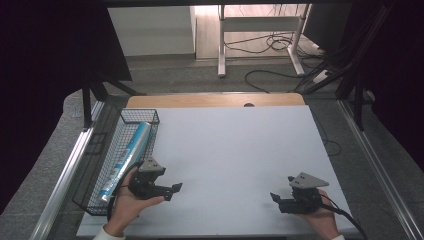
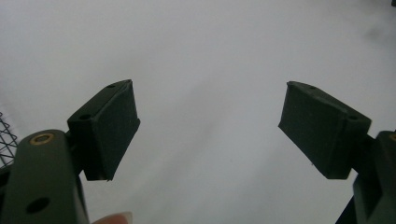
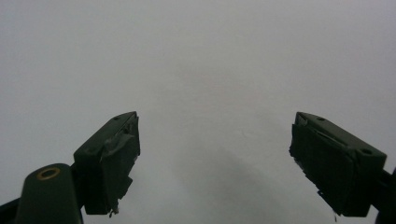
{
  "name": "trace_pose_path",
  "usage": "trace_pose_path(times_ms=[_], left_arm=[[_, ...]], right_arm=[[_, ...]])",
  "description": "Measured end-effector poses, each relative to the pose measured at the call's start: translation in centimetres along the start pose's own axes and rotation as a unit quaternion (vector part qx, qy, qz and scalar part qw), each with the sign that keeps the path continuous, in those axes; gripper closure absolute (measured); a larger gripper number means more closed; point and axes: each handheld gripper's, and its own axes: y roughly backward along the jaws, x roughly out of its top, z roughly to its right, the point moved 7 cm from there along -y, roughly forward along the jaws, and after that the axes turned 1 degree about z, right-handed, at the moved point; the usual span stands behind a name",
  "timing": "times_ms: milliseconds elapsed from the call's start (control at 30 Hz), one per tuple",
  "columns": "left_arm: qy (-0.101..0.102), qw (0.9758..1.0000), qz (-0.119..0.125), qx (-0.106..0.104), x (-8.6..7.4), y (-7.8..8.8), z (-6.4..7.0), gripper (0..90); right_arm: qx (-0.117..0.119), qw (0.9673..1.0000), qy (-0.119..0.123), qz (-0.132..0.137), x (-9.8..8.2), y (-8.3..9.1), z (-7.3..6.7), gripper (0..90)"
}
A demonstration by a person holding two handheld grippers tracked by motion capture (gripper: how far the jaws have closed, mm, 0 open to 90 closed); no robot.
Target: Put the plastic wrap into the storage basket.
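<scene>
A long blue and white tube (image 1: 127, 155) lies in the black wire basket (image 1: 140, 116) at the table's left edge. Just right of the basket's near end, a hand holds my left gripper (image 1: 176, 190) over the white tabletop (image 1: 240, 150), pointing right. Its jaws stand wide apart with nothing between them, and in the left gripper view bare white surface lies past the left gripper (image 2: 210, 126). At the front right, another hand holds my right gripper (image 1: 274, 198), pointing left. The right gripper (image 3: 215, 158) is open too, with nothing between its pads.
A strip of bare wood (image 1: 215, 100) runs along the table's far edge. Metal rails (image 1: 65, 175) flank the table on both sides. Beyond it stand a white frame's legs (image 1: 221, 45) and loose cables (image 1: 270, 75) on the floor.
</scene>
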Motion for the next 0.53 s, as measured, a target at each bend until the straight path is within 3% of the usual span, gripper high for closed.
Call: trace_pose_path(times_ms=[267, 533], left_arm=[[-0.009, 0.9999, -0.009, -0.005, -0.16, -0.95, 0.48, 19.4], [-0.002, 1.0, -0.006, -0.004, -0.32, -0.98, 0.34, 19.3]], right_arm=[[0.0, 1.0, 0.001, 0.001, 0.06, -0.04, 0.06, 16.0], [0.005, 1.0, 0.0, 0.004, 0.24, -0.04, 0.05, 15.8]])
